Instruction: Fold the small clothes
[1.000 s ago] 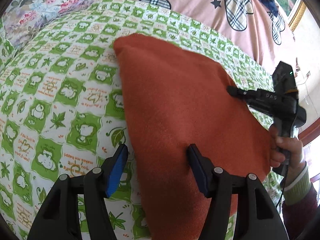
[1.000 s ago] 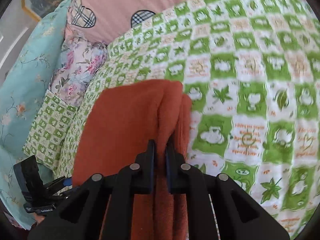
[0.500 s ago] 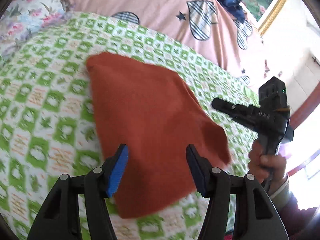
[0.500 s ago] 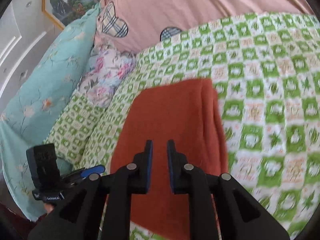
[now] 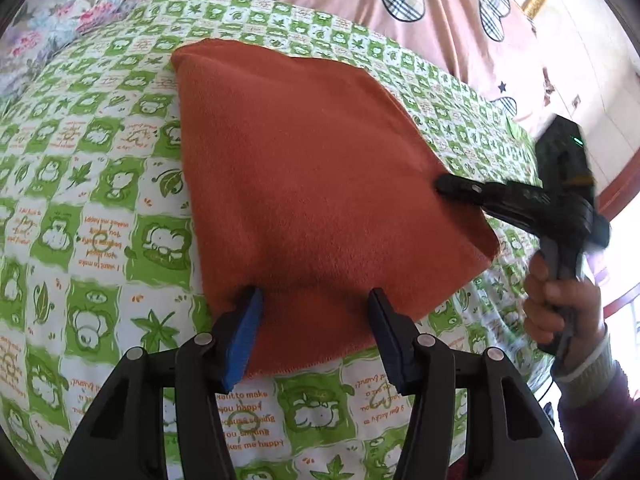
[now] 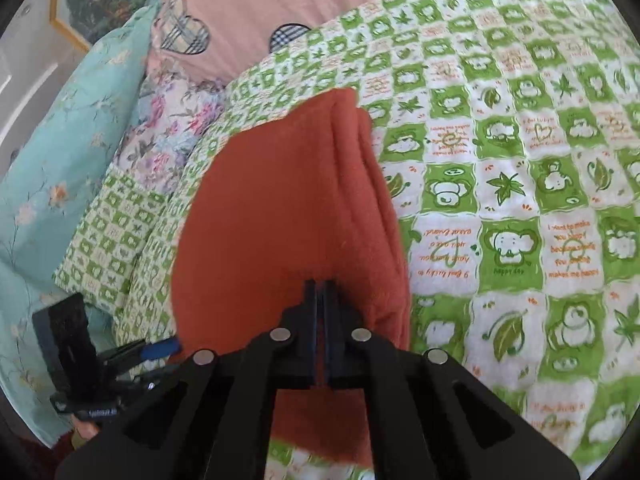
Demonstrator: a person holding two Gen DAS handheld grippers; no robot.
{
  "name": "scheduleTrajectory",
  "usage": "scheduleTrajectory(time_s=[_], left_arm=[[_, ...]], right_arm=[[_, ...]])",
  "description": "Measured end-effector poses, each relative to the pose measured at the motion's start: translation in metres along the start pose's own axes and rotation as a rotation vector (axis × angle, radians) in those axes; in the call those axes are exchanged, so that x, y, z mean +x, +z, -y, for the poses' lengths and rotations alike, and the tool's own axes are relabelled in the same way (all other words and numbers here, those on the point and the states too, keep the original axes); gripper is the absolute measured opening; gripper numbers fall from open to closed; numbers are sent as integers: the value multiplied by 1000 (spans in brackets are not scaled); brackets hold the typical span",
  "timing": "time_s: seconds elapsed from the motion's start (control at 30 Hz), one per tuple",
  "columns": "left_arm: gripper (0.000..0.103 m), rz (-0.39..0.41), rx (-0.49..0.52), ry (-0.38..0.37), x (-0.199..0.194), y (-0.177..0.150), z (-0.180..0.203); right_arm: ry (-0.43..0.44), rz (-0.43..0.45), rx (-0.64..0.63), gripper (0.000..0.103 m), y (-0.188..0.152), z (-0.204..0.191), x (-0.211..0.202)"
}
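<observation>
The rust-orange cloth [image 5: 316, 200] is seen lying folded on the green checked bedspread [image 5: 100, 220], soft and fleecy, light and limp by the look of it. The left gripper [image 5: 316, 316] is held at its near edge, jaws half-wide and just closing, nothing pinched yet. The right gripper [image 6: 323, 292] is seen with jaws shut tight at the cloth's right edge; whether fabric is caught cannot be told. Edges and corners are judged the best hold.
</observation>
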State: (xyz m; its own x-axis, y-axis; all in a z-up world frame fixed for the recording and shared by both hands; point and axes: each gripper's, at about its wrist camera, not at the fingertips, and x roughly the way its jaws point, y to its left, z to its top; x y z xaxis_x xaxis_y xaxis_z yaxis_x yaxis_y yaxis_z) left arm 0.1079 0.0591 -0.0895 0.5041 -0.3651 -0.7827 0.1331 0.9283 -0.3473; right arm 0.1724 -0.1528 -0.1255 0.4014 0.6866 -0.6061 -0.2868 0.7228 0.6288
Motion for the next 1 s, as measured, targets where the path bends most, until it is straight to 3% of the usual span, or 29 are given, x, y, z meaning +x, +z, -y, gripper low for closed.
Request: scheduleTrajectory(time_s=[0.1,0.23,0.33,0.47,0.57,0.7,0.8,1.0], left_arm=[[58,6,-17,11,-7,-3,2],[62,0,-14,39,-7,-9,6],[62,-1,-5,65,-5,-13,6],[71,-14,4,52,-5,-17,8],[73,-19,4,60,-6,-17,8],[83,-44,-24,135,-9,-19,3],[82,-52,-69,142,-13,-22,-6],[82,-9,-75,239,-34,-22,-9]], right_arm=[[-10,-5,-60,3,-20,-12,-15],[-151,-82,-93,3,-48,-2,-3],[-102,-45,-24,3,-52,11,-7],[-121,-41,-34,3,-52,8,-7],[-131,-39,-39,3,-54,5,-11],[-142,-34,-34,3,-54,7,-16],[-143,-30,-25,3,-53,10,-20],[-154,-18,-44,9,-52,2,-26]])
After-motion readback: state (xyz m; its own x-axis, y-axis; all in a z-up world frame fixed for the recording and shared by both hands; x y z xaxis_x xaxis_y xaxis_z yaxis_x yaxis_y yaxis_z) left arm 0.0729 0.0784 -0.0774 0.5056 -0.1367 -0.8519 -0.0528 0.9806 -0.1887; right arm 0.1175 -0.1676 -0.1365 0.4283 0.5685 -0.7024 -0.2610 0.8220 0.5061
